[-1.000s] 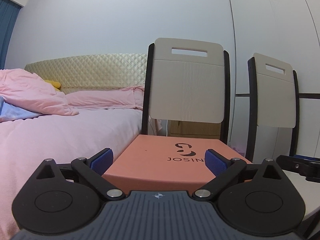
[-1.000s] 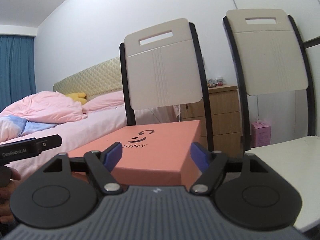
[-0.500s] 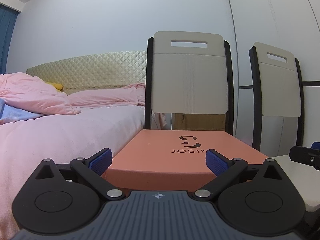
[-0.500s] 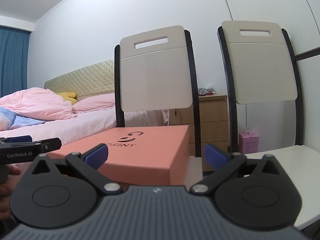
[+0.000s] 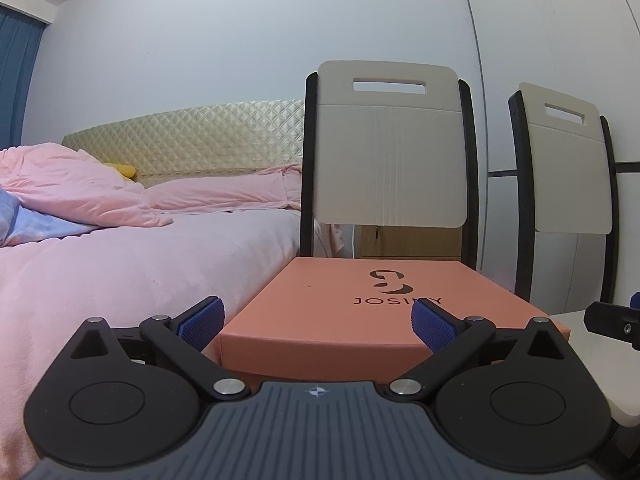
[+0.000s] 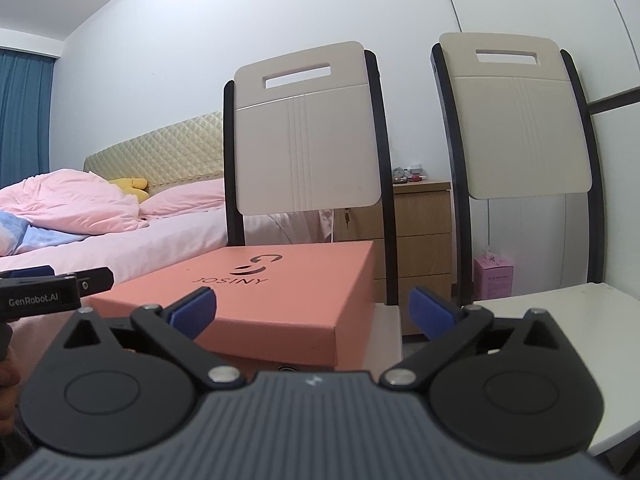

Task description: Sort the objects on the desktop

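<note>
A flat orange box marked JOSINY (image 5: 372, 304) lies closed on a chair seat; it also shows in the right wrist view (image 6: 272, 292). My left gripper (image 5: 316, 322) is open and empty, just in front of the box's near edge, its blue pads spread about as wide as the box. My right gripper (image 6: 312, 312) is open and empty, in front of the box's right front corner. The left gripper's body (image 6: 52, 292) shows at the left of the right wrist view.
Two chairs with cream backs (image 5: 388, 152) (image 6: 528, 120) stand side by side. A bed with pink bedding (image 5: 120, 248) is at the left. A wooden nightstand (image 6: 416, 232) and a small pink carton (image 6: 494, 278) are behind. A white seat (image 6: 560, 320) is at the right.
Both grippers have dropped and levelled, so the box top shows flatter. The right gripper's jaws have opened wider. The box has not moved.
</note>
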{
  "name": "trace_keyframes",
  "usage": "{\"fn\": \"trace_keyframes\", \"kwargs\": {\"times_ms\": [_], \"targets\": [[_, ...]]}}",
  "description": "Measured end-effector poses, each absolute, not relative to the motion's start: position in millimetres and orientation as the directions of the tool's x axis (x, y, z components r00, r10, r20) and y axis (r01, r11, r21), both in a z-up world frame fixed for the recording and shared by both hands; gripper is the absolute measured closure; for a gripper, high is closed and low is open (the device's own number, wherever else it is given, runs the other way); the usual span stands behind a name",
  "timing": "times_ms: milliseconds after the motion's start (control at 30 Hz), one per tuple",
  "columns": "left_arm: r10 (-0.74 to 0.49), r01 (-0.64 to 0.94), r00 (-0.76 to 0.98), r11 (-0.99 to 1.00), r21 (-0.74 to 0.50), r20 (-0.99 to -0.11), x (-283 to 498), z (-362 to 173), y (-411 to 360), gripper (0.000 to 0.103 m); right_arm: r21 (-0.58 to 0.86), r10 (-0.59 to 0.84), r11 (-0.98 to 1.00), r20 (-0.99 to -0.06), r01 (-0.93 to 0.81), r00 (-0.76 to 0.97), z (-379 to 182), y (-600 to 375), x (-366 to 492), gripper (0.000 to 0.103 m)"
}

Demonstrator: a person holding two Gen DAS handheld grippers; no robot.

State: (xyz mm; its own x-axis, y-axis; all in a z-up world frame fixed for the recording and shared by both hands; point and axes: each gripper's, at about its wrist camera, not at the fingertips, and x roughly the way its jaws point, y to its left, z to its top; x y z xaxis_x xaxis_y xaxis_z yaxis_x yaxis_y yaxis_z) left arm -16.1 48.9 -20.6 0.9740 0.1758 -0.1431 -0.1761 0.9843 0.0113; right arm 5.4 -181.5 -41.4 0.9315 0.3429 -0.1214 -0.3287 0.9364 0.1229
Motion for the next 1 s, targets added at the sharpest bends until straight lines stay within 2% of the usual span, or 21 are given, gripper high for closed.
{"fn": "trace_keyframes", "kwargs": {"times_ms": [1000], "targets": [[0.168,-0.166,0.975,0.986,0.025,-0.143,-17.6,-22.6,50.9,0.002,0.116,0.306,0.949,-0.131,-0.292,0.943,-43.6,-183.0,8.2,0.000]]}}
